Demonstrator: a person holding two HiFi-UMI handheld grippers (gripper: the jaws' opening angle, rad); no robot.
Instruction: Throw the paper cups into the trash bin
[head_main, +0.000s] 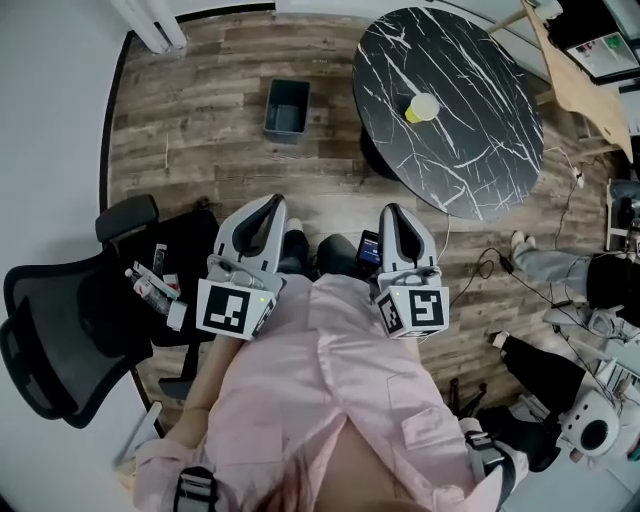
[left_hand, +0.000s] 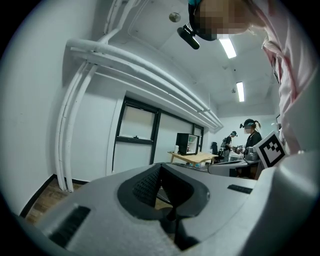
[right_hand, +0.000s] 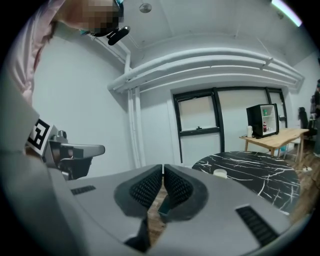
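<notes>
Wood plank floor (head_main: 200, 150) fills the top of the head view, with a white wall (head_main: 50, 120) along the left edge. Round black marble-look table (head_main: 470, 150) upper right, light wooden desk (head_main: 580, 90) in the upper right corner. Black office chair (head_main: 60, 340) lower left, loose cables (head_main: 490, 265) on the floor at right. Gripper views show dark-framed windows (left_hand: 137, 127), white pipes (left_hand: 75, 125) up the wall and along the ceiling, lit strip lights (left_hand: 227, 47), and a small black fridge (right_hand: 262, 120) on a wooden side table (right_hand: 280, 137) at right.
</notes>
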